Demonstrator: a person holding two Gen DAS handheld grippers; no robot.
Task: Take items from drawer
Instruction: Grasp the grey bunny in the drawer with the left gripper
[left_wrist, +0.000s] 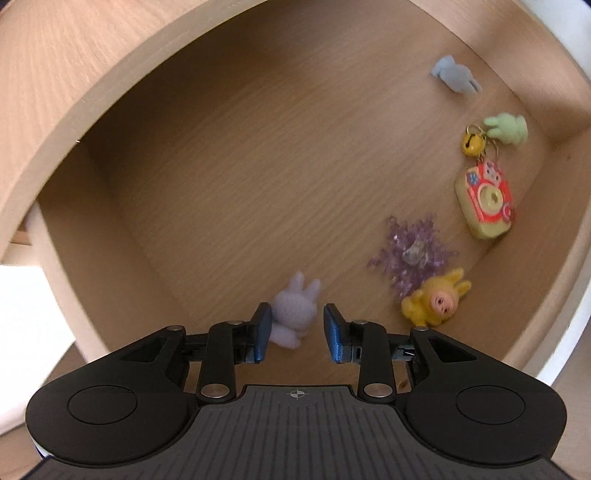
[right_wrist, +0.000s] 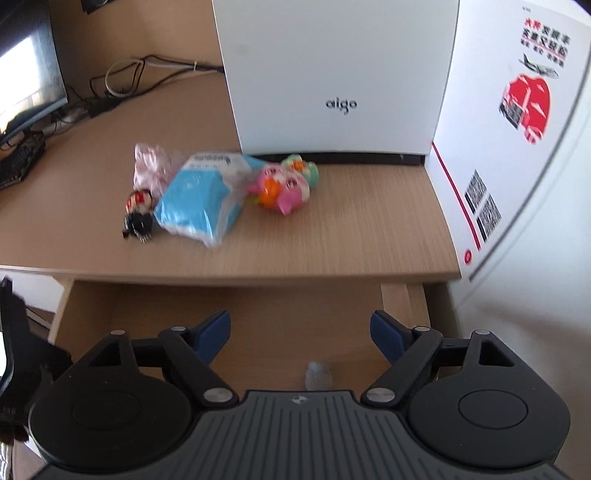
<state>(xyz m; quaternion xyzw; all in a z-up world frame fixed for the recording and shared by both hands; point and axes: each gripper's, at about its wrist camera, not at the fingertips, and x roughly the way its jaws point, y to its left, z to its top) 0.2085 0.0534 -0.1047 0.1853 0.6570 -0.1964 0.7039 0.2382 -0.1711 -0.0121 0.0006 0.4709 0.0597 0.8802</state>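
In the left wrist view the wooden drawer (left_wrist: 221, 166) lies open below me. A lilac flocked rabbit (left_wrist: 293, 312) lies between the fingers of my left gripper (left_wrist: 297, 334), which is open; the left pad touches or nearly touches it. Along the right wall lie a yellow plush doll (left_wrist: 436, 304), a purple crystal cluster (left_wrist: 412, 253), a toy camera keychain (left_wrist: 485, 201), a green rabbit (left_wrist: 506, 127) and a blue rabbit (left_wrist: 454, 75). In the right wrist view my right gripper (right_wrist: 301, 336) hangs open and empty above the drawer (right_wrist: 258, 306).
On the desk (right_wrist: 351, 229) lie a blue packet (right_wrist: 199, 199), a pink toy (right_wrist: 282, 186), a small dark figure (right_wrist: 138, 214) and a pink bag (right_wrist: 151, 166). A white box (right_wrist: 340, 74) stands behind them. A monitor (right_wrist: 26, 70) and cables (right_wrist: 147, 74) are far left.
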